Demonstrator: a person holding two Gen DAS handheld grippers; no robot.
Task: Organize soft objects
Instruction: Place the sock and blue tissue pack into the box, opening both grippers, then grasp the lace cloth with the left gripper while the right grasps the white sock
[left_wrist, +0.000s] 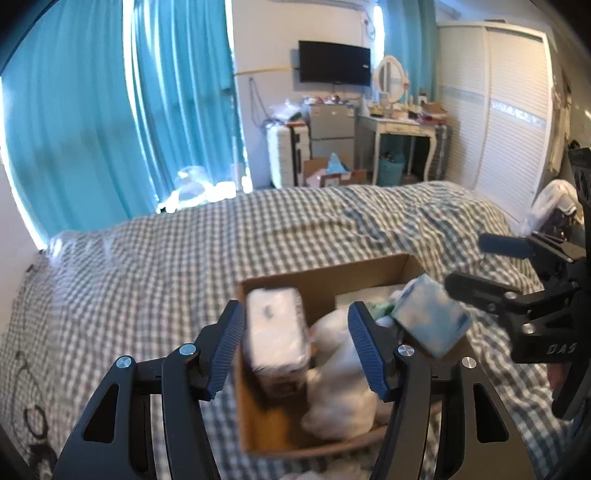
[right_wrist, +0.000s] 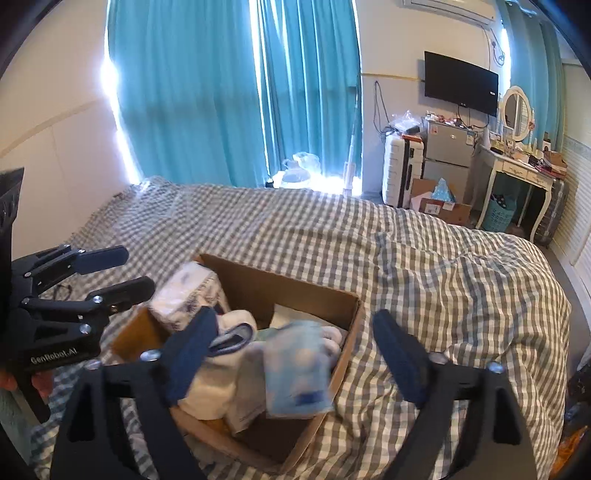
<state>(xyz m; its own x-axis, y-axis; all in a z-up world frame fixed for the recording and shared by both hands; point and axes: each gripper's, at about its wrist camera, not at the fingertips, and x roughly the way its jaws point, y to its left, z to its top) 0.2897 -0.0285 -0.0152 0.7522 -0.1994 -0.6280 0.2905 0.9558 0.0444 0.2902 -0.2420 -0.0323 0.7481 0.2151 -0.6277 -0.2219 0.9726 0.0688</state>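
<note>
An open cardboard box (left_wrist: 321, 273) (right_wrist: 351, 325) lies on the checked bed. Inside are a white tissue pack (left_wrist: 275, 332) (right_wrist: 184, 291), white soft bundles (left_wrist: 343, 384) (right_wrist: 210, 387) and a light blue soft pack (left_wrist: 432, 317) (right_wrist: 299, 373), blurred, at the box's right side. My left gripper (left_wrist: 297, 347) is open above the box, the tissue pack between its fingers without touching. My right gripper (right_wrist: 291, 354) is open over the box, the blue pack between its fingers, loose. Each gripper shows in the other's view: the right (left_wrist: 480, 264), the left (right_wrist: 118, 273).
The grey-and-white checked duvet (left_wrist: 147, 266) (right_wrist: 443, 280) covers the bed. Teal curtains (left_wrist: 110, 110) hang behind. A fridge (left_wrist: 332, 129), a suitcase (right_wrist: 402, 170), a dressing table (left_wrist: 402, 129) and floor boxes (right_wrist: 439, 206) stand beyond the bed's far edge. A wardrobe (left_wrist: 498, 110) is at right.
</note>
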